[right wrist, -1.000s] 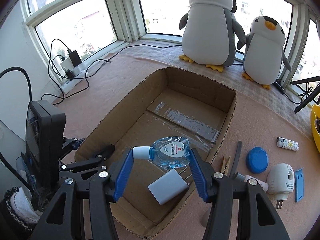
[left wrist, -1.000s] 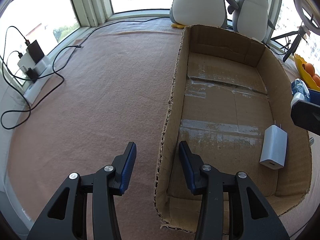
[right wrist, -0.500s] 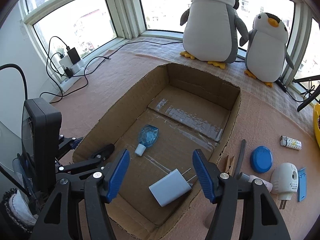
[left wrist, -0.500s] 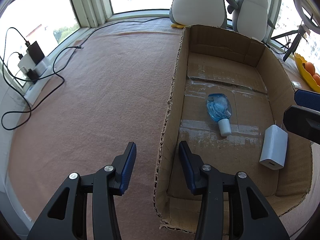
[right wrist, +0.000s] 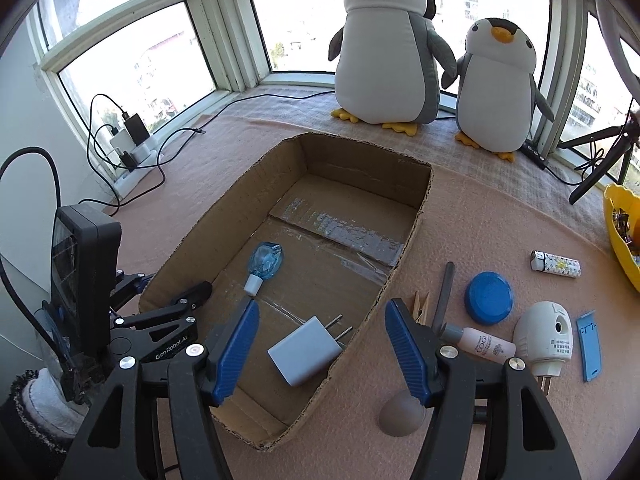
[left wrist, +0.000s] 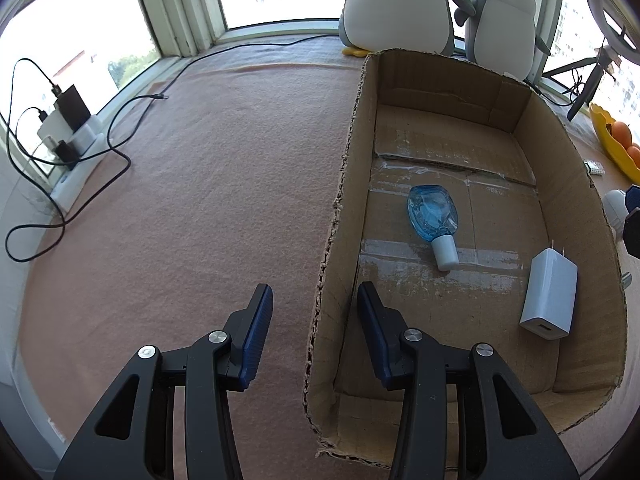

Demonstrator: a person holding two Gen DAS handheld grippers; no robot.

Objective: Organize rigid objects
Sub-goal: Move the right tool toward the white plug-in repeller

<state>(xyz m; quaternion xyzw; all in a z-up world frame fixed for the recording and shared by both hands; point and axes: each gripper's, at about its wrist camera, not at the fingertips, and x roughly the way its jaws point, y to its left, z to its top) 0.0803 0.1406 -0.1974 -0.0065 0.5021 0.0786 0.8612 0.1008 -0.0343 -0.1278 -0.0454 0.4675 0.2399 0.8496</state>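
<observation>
A cardboard box (left wrist: 576, 184) (right wrist: 360, 176) lies open on the pink cloth. Inside it, a blue bottle with a white cap (left wrist: 432, 208) (right wrist: 266, 258) lies on its side, and a white charger (left wrist: 550, 296) (right wrist: 306, 350) rests near the right wall. My left gripper (left wrist: 314, 291) (right wrist: 172, 283) straddles the box's left wall, one finger inside and one outside, with a gap on each side. Above the box's near right corner, my right gripper (right wrist: 323, 305) is open and holds nothing.
Right of the box lie a clothespin (right wrist: 420, 306), grey stick (right wrist: 444, 296), blue lid (right wrist: 489, 297), small pink bottle (right wrist: 486, 344), white plug-in device (right wrist: 544, 336), lighter (right wrist: 555, 264) and blue clip (right wrist: 589, 346). Two plush penguins (right wrist: 386, 44) stand behind. Power strip and cables (right wrist: 132, 152) sit left.
The blue bottle left my right gripper and now lies on the box floor. The right gripper's jaws widened and it shifted right. The left gripper stayed put.
</observation>
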